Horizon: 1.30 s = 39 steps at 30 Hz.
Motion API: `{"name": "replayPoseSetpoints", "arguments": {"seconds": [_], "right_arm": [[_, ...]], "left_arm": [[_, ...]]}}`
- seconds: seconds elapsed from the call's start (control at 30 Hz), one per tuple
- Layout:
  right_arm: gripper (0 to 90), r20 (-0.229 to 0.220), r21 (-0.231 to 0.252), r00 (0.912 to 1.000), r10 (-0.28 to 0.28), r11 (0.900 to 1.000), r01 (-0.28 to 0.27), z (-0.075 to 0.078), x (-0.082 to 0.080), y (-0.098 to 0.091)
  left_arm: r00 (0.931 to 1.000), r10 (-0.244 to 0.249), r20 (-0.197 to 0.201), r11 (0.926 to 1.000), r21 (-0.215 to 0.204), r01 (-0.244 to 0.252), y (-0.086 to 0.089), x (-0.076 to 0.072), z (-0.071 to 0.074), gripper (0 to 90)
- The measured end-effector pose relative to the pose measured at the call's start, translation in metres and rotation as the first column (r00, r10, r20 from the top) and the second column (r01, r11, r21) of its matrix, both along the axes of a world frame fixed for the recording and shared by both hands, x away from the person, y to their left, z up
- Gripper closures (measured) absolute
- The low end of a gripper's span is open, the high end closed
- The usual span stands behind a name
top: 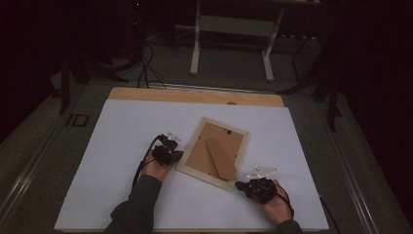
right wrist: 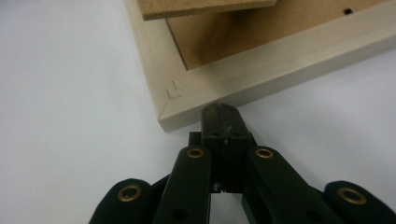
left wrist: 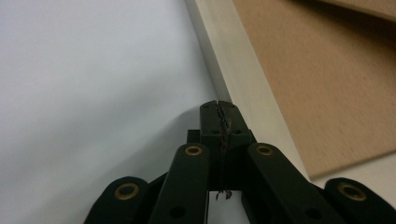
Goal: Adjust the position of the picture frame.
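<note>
left claw (left wrist: 219,106): closed, empty, tips at picture frame (top: 214,152) left edge | right claw (right wrist: 220,111): closed, empty, tips by frame's near corner | frame face-down on table (top: 122,146)

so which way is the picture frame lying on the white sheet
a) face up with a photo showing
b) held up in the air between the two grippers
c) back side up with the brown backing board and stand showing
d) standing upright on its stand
c: the picture frame lies flat on the white sheet, with its brown backing board and fold-out stand facing up.
</note>
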State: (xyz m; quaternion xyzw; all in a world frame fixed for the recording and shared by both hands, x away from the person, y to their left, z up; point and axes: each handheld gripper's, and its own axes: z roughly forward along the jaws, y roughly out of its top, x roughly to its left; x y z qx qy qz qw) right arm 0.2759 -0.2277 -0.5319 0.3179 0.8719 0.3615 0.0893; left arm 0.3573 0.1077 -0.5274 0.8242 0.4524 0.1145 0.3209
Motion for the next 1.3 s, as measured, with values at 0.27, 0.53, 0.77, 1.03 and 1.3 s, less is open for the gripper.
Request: {"name": "replayPoseSetpoints", "arguments": {"seconds": [0.27, 0.53, 0.77, 1.03, 1.3], "right_arm": [[90.0, 0.012, -0.006, 0.9975, 0.070, 0.9975, -0.070, -0.001, -0.004, 0.023], [90.0, 0.016, -0.014, 0.9875, 0.157, 0.9876, -0.156, -0.001, -0.006, 0.056], [90.0, 0.015, -0.018, 0.9751, 0.221, 0.9752, -0.221, -0.001, -0.005, 0.089], [90.0, 0.026, -0.051, 0.9646, 0.262, 0.9640, -0.261, 0.005, 0.003, 0.102], [90.0, 0.059, 0.021, 0.9972, 0.047, 0.9986, -0.048, 0.021, 0.037, 0.034]], "left_arm": [[0.9964, 0.083, 0.019, 0.9965, -0.006, -0.083, 0.028, -0.026, -0.001, 90.0], [0.9893, 0.144, 0.022, 0.9895, -0.017, -0.144, 0.051, -0.050, -0.004, 89.6], [0.9880, 0.150, 0.036, 0.9885, -0.022, -0.149, 0.051, -0.057, -0.003, 89.0], [0.9909, 0.130, 0.035, 0.9912, -0.028, -0.129, 0.041, -0.058, -0.005, 89.5], [0.9910, 0.130, 0.031, 0.9911, -0.033, -0.129, 0.036, -0.056, -0.005, 90.0]]}}
